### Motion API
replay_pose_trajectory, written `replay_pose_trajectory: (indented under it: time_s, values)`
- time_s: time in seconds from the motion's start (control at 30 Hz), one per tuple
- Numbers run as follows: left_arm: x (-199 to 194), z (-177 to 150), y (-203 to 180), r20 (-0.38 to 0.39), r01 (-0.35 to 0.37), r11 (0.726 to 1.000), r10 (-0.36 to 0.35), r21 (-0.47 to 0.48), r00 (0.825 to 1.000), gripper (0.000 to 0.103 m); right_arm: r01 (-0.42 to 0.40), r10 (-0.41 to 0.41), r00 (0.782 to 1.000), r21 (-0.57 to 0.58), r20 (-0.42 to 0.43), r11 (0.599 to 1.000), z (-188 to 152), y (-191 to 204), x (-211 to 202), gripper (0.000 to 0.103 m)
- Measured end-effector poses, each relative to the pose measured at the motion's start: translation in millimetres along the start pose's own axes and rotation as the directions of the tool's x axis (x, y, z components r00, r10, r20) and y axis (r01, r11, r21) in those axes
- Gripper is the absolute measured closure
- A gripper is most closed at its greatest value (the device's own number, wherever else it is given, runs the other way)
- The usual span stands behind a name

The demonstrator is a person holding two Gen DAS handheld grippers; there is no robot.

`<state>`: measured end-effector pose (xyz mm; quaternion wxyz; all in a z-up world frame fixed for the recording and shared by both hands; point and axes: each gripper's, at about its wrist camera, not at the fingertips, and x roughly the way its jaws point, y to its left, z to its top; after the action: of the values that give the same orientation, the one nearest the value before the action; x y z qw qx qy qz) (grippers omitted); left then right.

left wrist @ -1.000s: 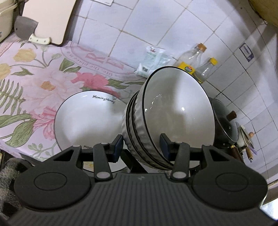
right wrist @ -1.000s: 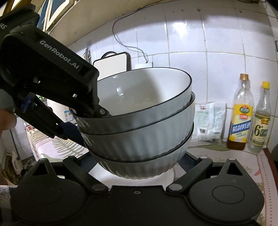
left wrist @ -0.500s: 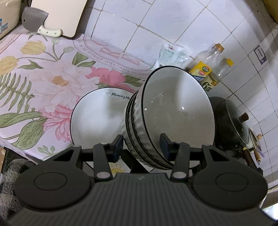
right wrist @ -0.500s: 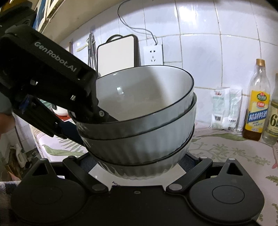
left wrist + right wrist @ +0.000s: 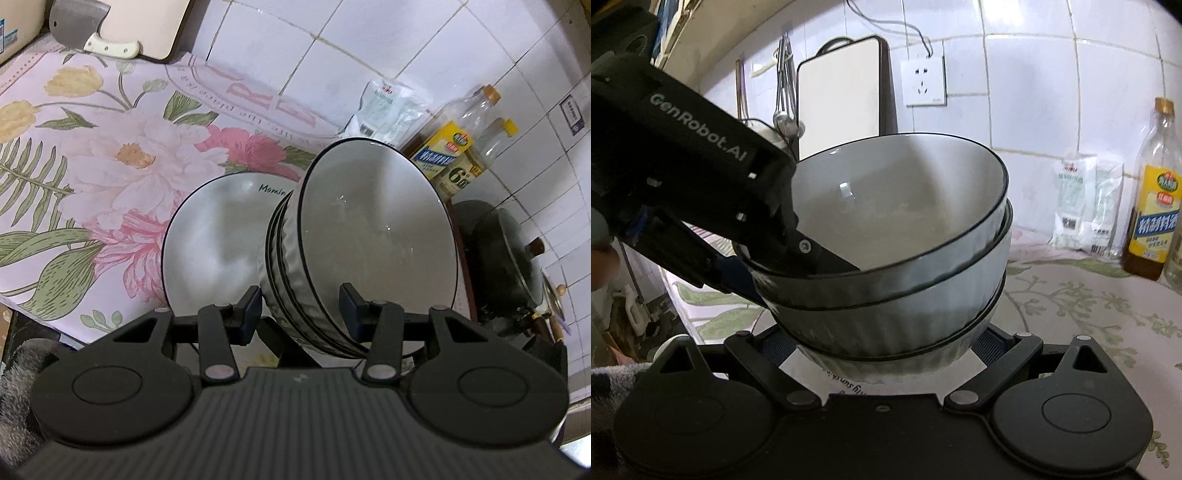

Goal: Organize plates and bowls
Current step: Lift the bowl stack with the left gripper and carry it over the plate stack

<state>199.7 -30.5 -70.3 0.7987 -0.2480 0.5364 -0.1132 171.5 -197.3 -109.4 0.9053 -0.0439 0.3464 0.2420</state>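
While the stack of three bowls (image 5: 897,258) hangs above the plate (image 5: 214,236), both grippers have hold of it. From the right wrist view, the left gripper (image 5: 798,266) reaches in from the left side; one dark finger lies inside the top bowl against its inner wall, and the blue-padded finger sits outside below the rim, so its jaws are clamped on the near-left wall of the stack. In the left wrist view the same grip shows the bowls (image 5: 365,243) tilted on edge between the two fingers, the ribbed outer walls toward the left pad (image 5: 251,306) and the open mouth toward the right one.

The right gripper (image 5: 886,350) sits low under the stack, its jaws spread wide on either side of the bottom bowl. Blue pads (image 5: 988,345) appear just beside the bowl's lower wall on each side, but whether they press on it or merely flank it cannot be told, since the bowl hides the contact.

The plate, white with a dark rim and script lettering, lies on the floral mat (image 5: 110,155), directly beneath the bowls. Against the tiled wall stand two oil bottles (image 5: 1154,206) and a white packet (image 5: 1086,206). A cutting board (image 5: 838,96) leans at the back, and a cleaver (image 5: 85,26) rests near it. A dark lidded pot (image 5: 506,254) sits to the right of the bowls.
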Motion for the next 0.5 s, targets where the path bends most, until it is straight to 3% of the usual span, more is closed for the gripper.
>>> replay_pose_trajectory:
  time_s: [0.5]
  values:
    - [19.1, 5.6, 18.4, -0.031, -0.005, 0.999, 0.004, -0.046, 1.0, 0.059, 0.016, -0.016, 0.998, 0.008, -0.06, 1.0, -6.0, 2.8, 24.6, 0.004]
